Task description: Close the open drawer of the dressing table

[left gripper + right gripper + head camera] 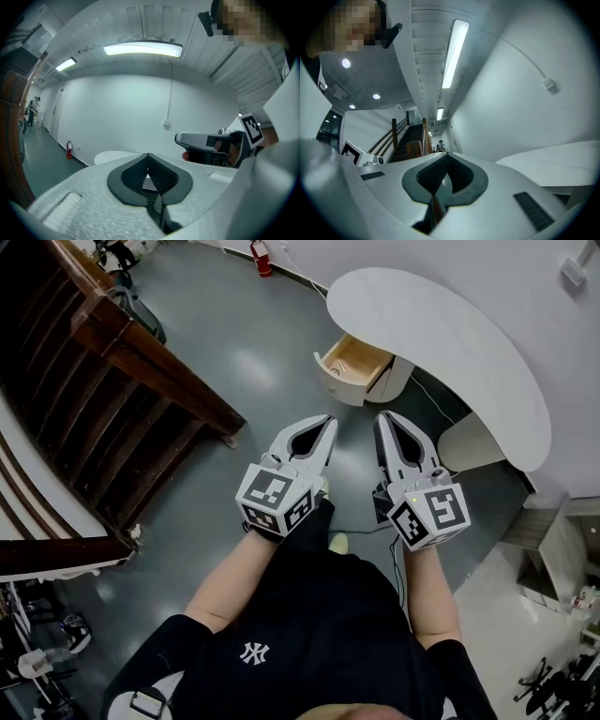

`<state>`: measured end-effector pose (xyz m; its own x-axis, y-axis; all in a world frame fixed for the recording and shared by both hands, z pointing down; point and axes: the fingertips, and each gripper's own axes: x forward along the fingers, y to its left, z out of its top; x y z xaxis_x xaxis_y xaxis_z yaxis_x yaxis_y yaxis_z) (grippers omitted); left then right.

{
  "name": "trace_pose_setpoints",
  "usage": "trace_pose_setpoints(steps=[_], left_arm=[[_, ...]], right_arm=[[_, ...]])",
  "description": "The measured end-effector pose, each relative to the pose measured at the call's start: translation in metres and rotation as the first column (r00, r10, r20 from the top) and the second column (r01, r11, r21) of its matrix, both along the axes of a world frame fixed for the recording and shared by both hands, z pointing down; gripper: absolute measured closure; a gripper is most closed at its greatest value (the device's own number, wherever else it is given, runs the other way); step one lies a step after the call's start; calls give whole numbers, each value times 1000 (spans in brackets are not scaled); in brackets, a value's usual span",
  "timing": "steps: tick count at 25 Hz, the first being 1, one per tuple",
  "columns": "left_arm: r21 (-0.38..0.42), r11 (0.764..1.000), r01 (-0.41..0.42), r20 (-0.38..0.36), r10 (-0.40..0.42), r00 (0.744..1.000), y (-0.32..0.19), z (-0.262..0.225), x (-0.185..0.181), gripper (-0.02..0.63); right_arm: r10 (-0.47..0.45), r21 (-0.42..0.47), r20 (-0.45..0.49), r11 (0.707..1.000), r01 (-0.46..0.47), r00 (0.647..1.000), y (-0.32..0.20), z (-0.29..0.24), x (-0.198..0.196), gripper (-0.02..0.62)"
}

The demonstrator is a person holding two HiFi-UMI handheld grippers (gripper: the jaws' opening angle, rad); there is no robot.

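Drawer (354, 367), white with a pale wooden inside, stands open under one end of the curved white surface (450, 343), well apart from the left claw (328, 420) and right claw (382, 418), both pressed together and empty, so I'd meet its front squarely and push straight in.

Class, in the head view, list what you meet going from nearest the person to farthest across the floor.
The person's black T-shirt → left hand-held gripper and right hand-held gripper, side by side → open wood-lined drawer of the white dressing table → red fire extinguisher.
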<state>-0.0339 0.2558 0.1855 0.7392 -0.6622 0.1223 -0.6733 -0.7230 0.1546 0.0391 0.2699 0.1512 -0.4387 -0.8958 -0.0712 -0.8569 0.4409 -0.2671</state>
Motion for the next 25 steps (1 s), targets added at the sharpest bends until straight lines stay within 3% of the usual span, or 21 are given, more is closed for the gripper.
trace_pose_setpoints(steps=[16, 25], left_arm=[[-24, 1000, -16, 27, 17, 1000, -198, 67, -8, 597], [-49, 998, -30, 68, 33, 997, -259, 127, -18, 597]], right_arm=[[-2, -61, -29, 998, 0, 1000, -206, 52, -15, 581], [13, -122, -56, 992, -20, 998, -276, 90, -21, 581]])
